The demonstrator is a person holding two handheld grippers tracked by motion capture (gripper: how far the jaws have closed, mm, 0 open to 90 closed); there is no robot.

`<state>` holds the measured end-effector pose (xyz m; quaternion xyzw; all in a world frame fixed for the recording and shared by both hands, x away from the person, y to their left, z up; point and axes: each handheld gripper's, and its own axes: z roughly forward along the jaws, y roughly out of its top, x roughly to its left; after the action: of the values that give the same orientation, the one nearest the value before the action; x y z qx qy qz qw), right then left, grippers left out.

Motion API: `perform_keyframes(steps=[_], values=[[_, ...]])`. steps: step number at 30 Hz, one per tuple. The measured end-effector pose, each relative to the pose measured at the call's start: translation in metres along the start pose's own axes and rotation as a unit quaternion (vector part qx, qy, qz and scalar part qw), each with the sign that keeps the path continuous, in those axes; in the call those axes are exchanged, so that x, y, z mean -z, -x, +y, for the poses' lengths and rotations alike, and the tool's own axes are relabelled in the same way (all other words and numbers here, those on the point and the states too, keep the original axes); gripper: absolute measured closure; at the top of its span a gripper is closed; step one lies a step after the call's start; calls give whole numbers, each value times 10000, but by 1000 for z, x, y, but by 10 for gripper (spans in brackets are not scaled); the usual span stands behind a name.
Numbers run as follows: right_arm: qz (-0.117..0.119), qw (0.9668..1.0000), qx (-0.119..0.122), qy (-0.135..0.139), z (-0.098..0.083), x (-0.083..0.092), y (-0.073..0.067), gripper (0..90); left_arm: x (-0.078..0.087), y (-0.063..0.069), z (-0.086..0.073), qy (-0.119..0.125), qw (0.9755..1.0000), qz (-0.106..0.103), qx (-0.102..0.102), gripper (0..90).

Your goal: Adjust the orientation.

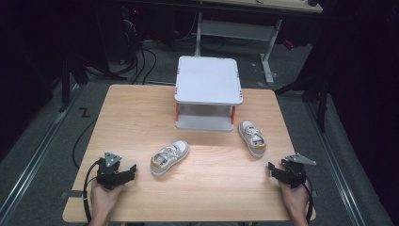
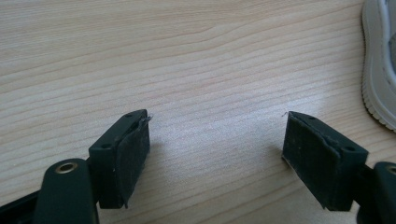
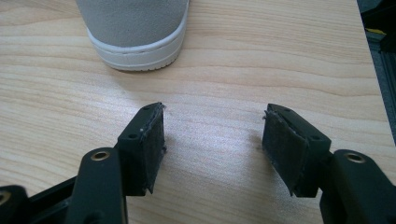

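Note:
Two small white-and-grey sneakers with orange heel patches lie on the wooden table (image 1: 141,117). One shoe (image 1: 170,157) lies near the middle, angled, just right of my left gripper (image 1: 131,170), whose jaws stand open with nothing between them. In the left gripper view my left gripper (image 2: 217,140) rests low over bare wood, with that shoe's sole (image 2: 379,60) at the right edge. The other shoe (image 1: 252,138) lies at the right, beyond my right gripper (image 1: 272,169). In the right gripper view my right gripper (image 3: 212,140) is open and empty, the shoe's grey toe (image 3: 133,28) just ahead.
A white two-tier stand (image 1: 208,80) with orange posts sits at the table's far middle. A person's hands hold both grippers near the front edge. Beyond the table are dark floor, cables (image 1: 141,61) and a desk frame (image 1: 268,47).

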<state>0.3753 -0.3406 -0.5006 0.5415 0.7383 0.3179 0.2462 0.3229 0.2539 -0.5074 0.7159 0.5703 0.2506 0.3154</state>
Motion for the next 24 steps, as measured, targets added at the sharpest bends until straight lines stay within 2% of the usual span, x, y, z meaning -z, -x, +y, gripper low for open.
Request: perform_keyframes(steps=[10, 19, 21, 24], values=[[0, 10000, 0, 1, 0, 0, 0, 387, 3, -4, -1, 93, 9997, -140, 175, 296], [1, 10000, 7, 3, 0, 0, 0, 387, 8, 6, 7, 111, 9987, -500, 16, 313], [0, 10000, -1, 0, 0, 0, 0, 387, 13, 10, 13, 163, 9979, -617, -52, 314], [1, 10000, 8, 3, 0, 0, 0, 387, 17, 13, 18, 195, 9975, -681, -88, 317]])
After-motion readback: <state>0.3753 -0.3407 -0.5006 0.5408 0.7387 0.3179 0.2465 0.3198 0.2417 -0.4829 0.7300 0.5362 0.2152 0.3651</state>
